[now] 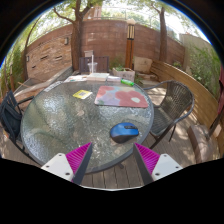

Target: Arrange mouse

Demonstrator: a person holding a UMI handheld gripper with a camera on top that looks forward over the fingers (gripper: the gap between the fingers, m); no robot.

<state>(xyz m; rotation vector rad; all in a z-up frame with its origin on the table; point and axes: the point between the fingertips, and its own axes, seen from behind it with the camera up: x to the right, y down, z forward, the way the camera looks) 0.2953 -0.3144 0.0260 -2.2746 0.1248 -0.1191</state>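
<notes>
Gripping nothing, my gripper (113, 160) hangs above the near edge of a round glass table (60, 120), its two fingers spread well apart with the pink pads (78, 160) facing each other across an open gap. Just ahead of the fingers, nearer the right one, a blue mouse (125, 130) lies on the glass, apart from both fingers. Beyond it, toward the far side of the table, I see a red mat (121, 97) with a small green thing (127, 84) at its far edge, and a yellow card (82, 94) off to the left of the mat. Dark mesh chairs (174, 102) stand around the table. Behind them rise a brick wall (105, 42) and trees (76, 25), and wooden decking (115, 178) shows below my fingers
</notes>
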